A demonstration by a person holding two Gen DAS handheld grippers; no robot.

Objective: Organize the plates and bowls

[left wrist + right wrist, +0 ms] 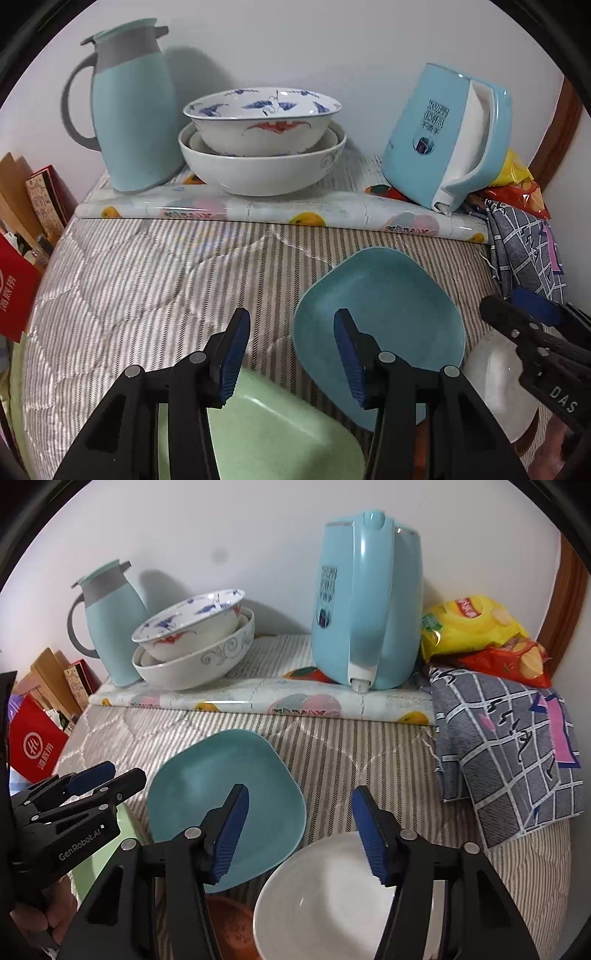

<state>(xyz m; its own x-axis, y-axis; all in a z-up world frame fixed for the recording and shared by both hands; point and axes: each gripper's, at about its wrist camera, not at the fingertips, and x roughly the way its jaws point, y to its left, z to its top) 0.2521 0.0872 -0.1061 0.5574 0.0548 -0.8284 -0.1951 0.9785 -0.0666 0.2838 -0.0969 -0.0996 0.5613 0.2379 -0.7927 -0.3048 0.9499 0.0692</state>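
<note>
A teal squarish plate (384,314) (225,794) lies on the striped cloth. A pale green plate (280,432) (122,830) lies left of it, a white bowl (325,897) (498,387) right of it, and a brown dish (229,926) in front. My left gripper (291,354) is open and empty, between the green and teal plates; it also shows in the right wrist view (107,775). My right gripper (301,834) is open and empty above the white bowl's far rim. Stacked bowls (262,140) (192,642), the top one blue-patterned, stand on the raised board.
A teal thermos jug (129,110) (110,627) and a blue electric kettle (447,136) (365,602) flank the stacked bowls on the fruit-print board (258,212). Snack bags (480,635) and a checked cloth (517,746) lie right. Red boxes (14,280) stand left.
</note>
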